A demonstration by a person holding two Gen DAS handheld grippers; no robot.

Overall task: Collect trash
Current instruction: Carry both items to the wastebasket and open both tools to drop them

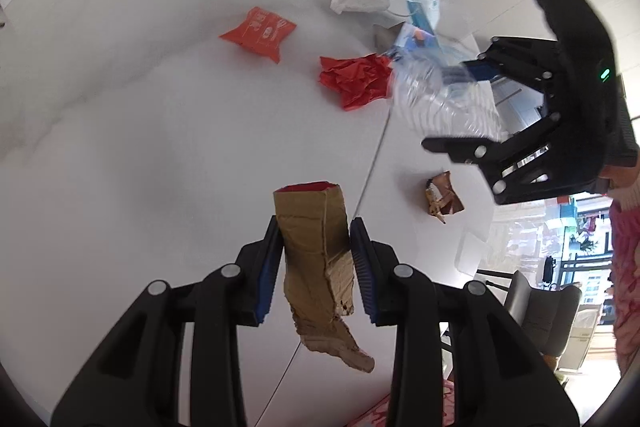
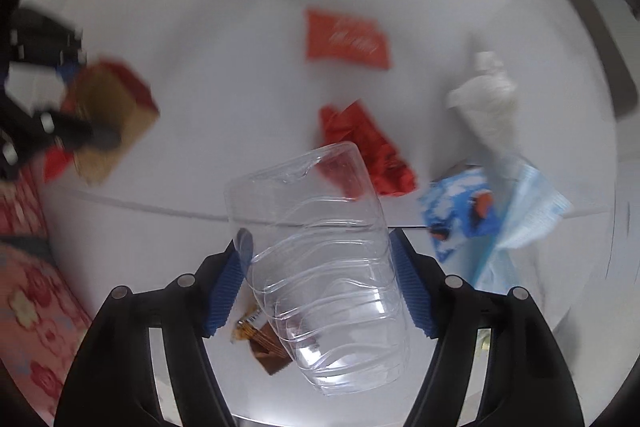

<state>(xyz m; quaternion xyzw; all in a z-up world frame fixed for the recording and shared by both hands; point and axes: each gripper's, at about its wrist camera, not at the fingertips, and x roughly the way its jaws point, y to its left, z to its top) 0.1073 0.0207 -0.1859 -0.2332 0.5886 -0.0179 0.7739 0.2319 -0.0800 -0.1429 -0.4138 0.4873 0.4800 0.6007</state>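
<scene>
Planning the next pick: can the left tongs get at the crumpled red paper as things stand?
Probably not yet: the left tongs are shut on a torn cardboard box. The crumpled red paper lies unobstructed on the white table ahead.

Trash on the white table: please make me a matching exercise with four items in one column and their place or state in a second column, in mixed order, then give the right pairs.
Column 1
1. cardboard piece
2. clear plastic bottle
3. orange packet
4. crumpled red paper

Column 2
A. lying flat on the table, ungripped
B. held between the right gripper fingers
C. wrinkled into a ball on the table
D. held between the left gripper fingers

Pairs: 1-D, 2-B, 3-A, 4-C
</scene>
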